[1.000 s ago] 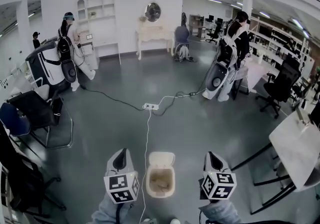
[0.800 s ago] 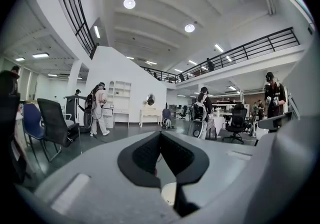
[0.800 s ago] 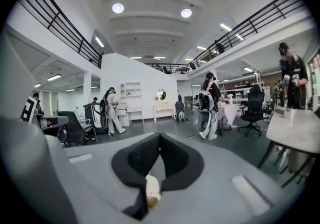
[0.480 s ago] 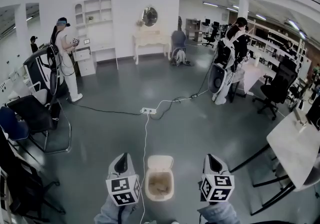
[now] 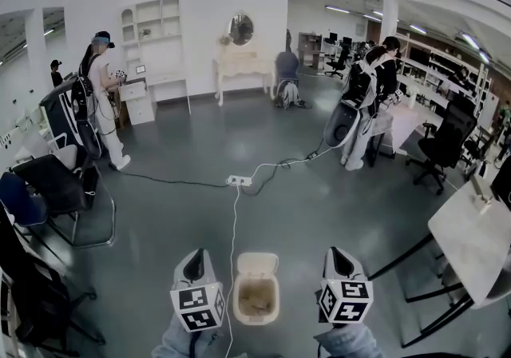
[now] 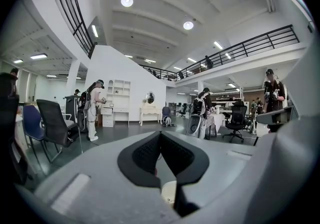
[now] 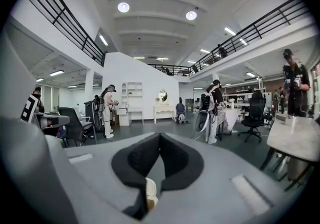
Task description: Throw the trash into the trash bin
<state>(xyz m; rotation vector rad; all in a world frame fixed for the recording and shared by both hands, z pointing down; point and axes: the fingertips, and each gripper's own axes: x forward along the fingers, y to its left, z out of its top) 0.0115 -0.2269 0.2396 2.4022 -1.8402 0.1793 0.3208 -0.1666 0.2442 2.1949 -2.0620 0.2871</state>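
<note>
A small cream trash bin (image 5: 256, 288) stands on the grey floor with its lid tipped back and brownish trash lying inside. In the head view it sits between my two grippers. My left gripper (image 5: 194, 257) hovers just left of the bin, its dark jaws meeting at the tip with nothing in them. The right gripper (image 5: 338, 255) hangs to the bin's right, also shut and empty. In the left gripper view the left gripper (image 6: 160, 135) shows a bit of the bin's pale rim (image 6: 170, 191) below its jaws. The right gripper (image 7: 160, 137) shows the rim (image 7: 150, 193) too.
A white cable runs from a power strip (image 5: 239, 180) across the floor to just left of the bin. Dark chairs (image 5: 60, 188) stand at the left and a white table (image 5: 475, 240) at the right. Two people wearing gear, one (image 5: 100, 97) back left and another (image 5: 369, 101) back right, stand farther off.
The person at the back left has stepped left and turned toward the shelf. Both grippers and the bin keep their places; the view has tilted slightly.
</note>
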